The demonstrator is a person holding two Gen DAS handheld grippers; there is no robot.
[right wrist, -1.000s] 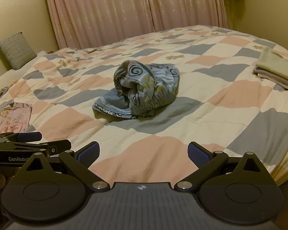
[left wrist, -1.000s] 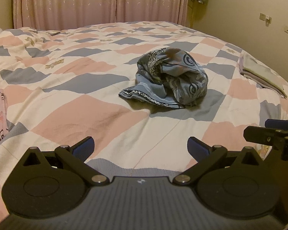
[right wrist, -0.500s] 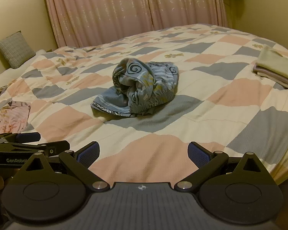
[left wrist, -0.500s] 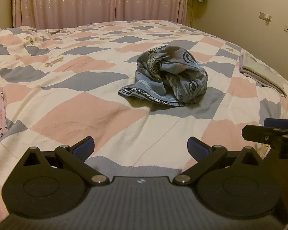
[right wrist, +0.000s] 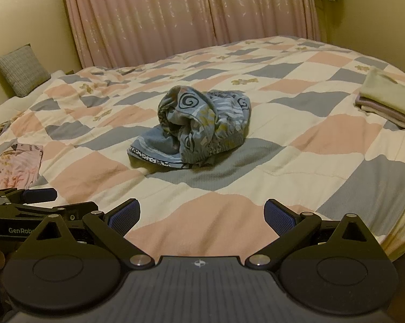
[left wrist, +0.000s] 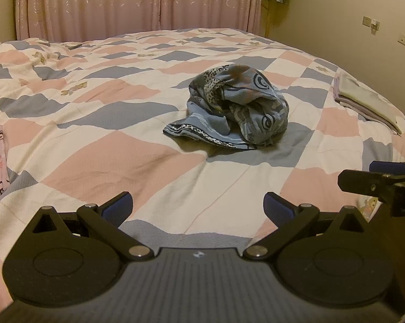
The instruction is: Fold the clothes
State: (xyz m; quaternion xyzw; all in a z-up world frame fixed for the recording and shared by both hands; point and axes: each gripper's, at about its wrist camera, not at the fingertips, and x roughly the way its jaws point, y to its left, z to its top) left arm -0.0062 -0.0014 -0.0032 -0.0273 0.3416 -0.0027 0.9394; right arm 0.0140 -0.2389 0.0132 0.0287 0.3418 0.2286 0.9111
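Pink curtains (left wrist: 137,2) hang behind a bed (left wrist: 100,145) covered with a quilt of pink, grey and cream patches. Near the middle of the quilt lies a crumpled blue garment (left wrist: 234,113) with spiral prints, one flat edge spread toward the near left. At the far right edge sits a stack of folded clothes (right wrist: 388,99); a pink floral cloth (right wrist: 14,164) lies at the near left, and a grey cushion (right wrist: 22,70) rests far left. The left gripper (left wrist: 198,207) and the right gripper (right wrist: 202,216) hover over the near edge, side by side, both with fingers spread wide and empty, well short of the garment.
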